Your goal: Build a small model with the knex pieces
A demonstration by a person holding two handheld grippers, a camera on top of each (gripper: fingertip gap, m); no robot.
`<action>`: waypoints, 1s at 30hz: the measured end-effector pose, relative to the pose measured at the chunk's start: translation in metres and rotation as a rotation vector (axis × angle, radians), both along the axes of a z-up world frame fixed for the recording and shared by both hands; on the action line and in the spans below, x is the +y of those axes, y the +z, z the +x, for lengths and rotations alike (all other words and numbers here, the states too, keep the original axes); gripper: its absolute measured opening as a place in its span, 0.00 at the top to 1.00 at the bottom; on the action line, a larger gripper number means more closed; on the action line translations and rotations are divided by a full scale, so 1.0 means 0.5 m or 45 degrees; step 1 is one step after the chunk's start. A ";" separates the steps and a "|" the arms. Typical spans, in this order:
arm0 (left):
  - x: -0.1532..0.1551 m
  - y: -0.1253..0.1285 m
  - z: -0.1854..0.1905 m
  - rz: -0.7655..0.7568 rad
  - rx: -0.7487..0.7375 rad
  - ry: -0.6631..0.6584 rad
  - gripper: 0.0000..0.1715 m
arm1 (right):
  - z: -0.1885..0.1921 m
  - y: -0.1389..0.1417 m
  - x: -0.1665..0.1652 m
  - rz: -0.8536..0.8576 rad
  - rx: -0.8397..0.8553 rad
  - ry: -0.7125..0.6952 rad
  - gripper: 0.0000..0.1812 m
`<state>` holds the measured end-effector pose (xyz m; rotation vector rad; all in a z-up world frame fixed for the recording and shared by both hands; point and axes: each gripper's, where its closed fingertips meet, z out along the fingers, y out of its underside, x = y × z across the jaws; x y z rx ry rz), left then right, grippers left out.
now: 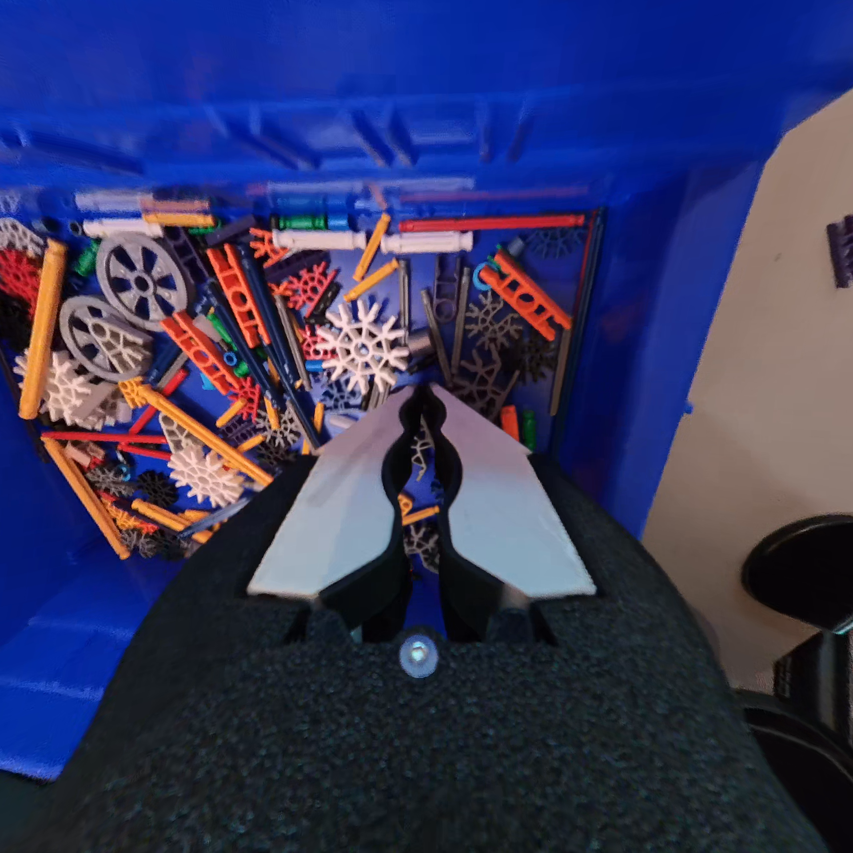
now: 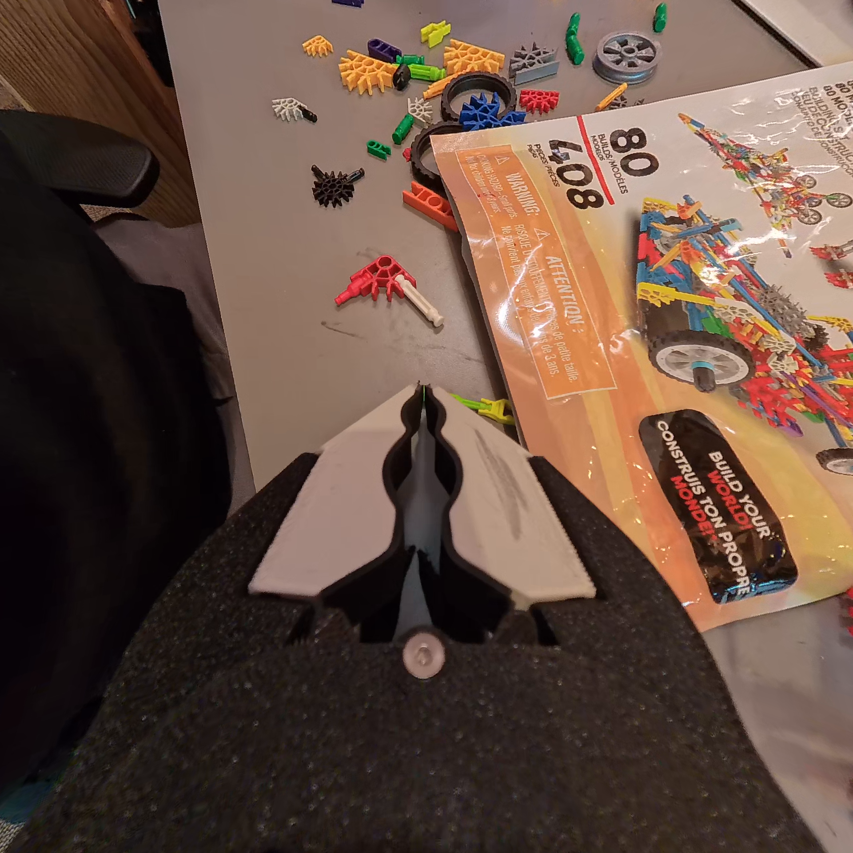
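Left gripper (image 1: 422, 392) closed, empty, hovering over blue bin (image 1: 646, 323) of loose parts; right gripper (image 2: 422, 392) closed on a thin green sliver, above desk (image 2: 277, 258) beside booklet (image 2: 646, 323).

The bin (image 1: 646, 138) is blurred along its far wall, and its left part runs off the edge; the left gripper (image 1: 422, 392) covers the pieces (image 1: 422, 540) below it, and whether it touches any cannot be told; a purple part (image 1: 841, 251) is cut at the right edge; the bag (image 2: 600, 323) hides half a tyre (image 2: 422, 157) and runs off the right edge; something thin and green (image 2: 423, 393) at the right gripper (image 2: 422, 392) tips is too small to identify
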<state>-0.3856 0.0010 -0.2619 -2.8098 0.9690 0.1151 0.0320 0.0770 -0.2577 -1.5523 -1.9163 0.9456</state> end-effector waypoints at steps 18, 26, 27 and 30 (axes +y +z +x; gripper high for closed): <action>0.019 -0.006 0.007 0.067 0.055 -0.193 0.97 | 0.004 0.000 0.004 0.010 0.005 -0.003 1.00; 0.025 -0.009 0.007 0.053 0.010 -0.180 0.99 | 0.004 0.000 0.004 0.013 0.005 0.000 1.00; 0.024 -0.008 0.009 0.044 0.002 -0.171 0.99 | 0.004 0.000 0.004 0.014 0.006 0.000 1.00; 0.019 -0.009 0.010 0.028 -0.013 -0.157 0.99 | 0.004 0.000 0.003 0.013 0.007 0.001 1.00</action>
